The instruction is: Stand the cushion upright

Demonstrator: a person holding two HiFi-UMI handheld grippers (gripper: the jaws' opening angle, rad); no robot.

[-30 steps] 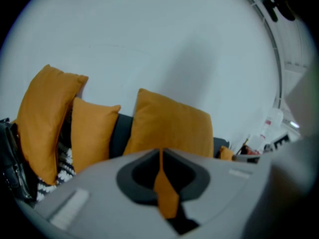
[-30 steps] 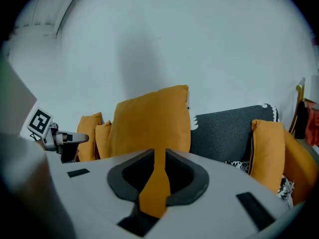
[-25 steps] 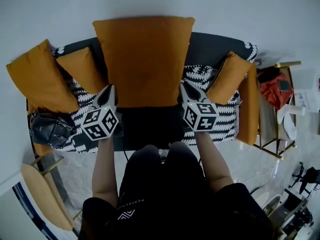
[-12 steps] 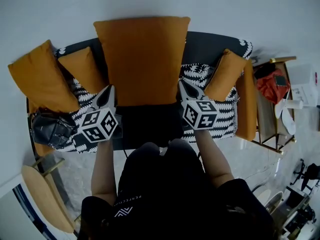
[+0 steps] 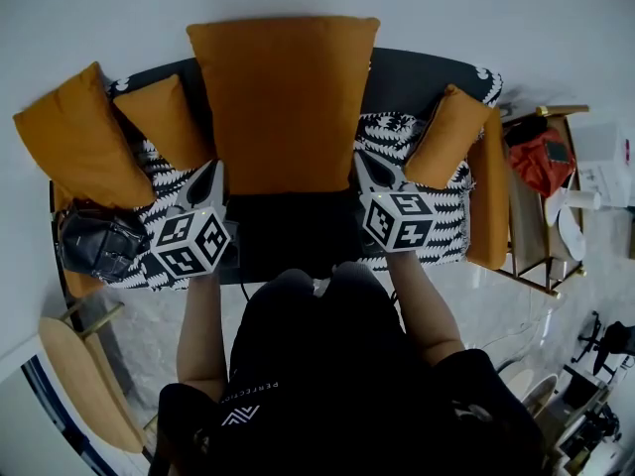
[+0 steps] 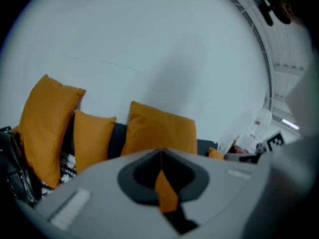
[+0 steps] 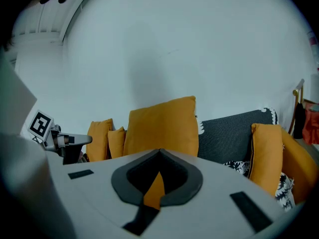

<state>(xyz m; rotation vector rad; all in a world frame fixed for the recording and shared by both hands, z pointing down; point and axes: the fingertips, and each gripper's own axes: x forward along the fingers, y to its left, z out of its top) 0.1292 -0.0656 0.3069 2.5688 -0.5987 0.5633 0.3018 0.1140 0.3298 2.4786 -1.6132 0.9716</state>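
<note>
The left gripper (image 5: 211,170) is closed tight on a thin fold of orange cloth at the lower left corner of the big cushion (image 5: 283,107). The right gripper (image 5: 363,160) nips the lower right corner the same way. The cushion fills the upper centre of the head view, and its face seems to rest back against the dark sofa back (image 5: 429,79), rising above it.

Each grip holds only a sliver of cover, not the filling, so a tug could pull the cloth free and let that corner drop. Uneven pulls from the two sides would probably twist the cushion. If it is let go while tipped forward, it may flop face down onto the seat. The smaller cushions just left (image 5: 167,132) and right (image 5: 448,137) of it sit close enough to be knocked over.
</note>
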